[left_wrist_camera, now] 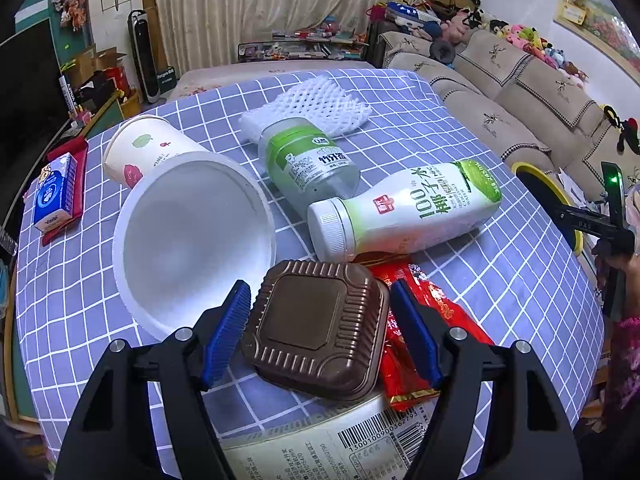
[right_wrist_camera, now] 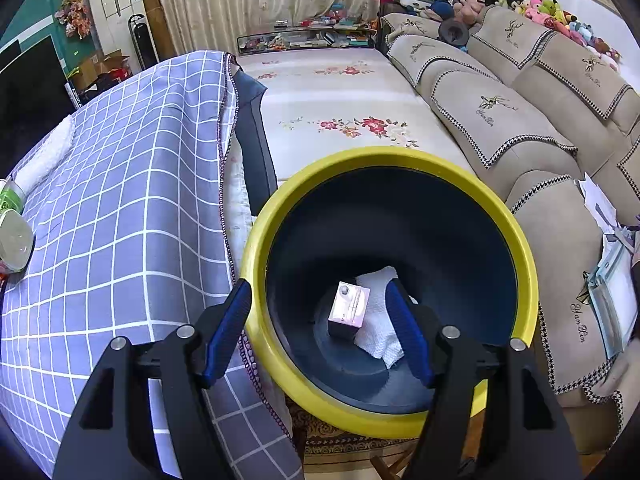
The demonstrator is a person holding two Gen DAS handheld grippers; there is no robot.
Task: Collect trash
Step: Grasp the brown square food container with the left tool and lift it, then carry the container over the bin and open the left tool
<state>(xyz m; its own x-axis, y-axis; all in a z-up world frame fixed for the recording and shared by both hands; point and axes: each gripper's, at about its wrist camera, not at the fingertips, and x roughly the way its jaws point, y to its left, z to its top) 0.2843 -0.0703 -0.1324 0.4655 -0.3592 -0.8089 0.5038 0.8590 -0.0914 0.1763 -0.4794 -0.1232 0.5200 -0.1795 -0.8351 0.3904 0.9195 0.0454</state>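
Note:
A brown ribbed square tray lies tilted on a red wrapper and a white barcoded can at the table's near edge. My left gripper has a blue pad against each side of the tray. Behind it lie a white foam bowl, a paper cup, a green-labelled jar, a coconut water bottle and a foam net. My right gripper hangs open over the near rim of a yellow-rimmed dark bin. A small pink box and a white tissue lie in the bin.
The checked tablecloth ends just left of the bin. A beige sofa and a flowered seat pad lie behind the bin. A blue tissue pack sits at the table's far left. The bin shows past the table's right edge.

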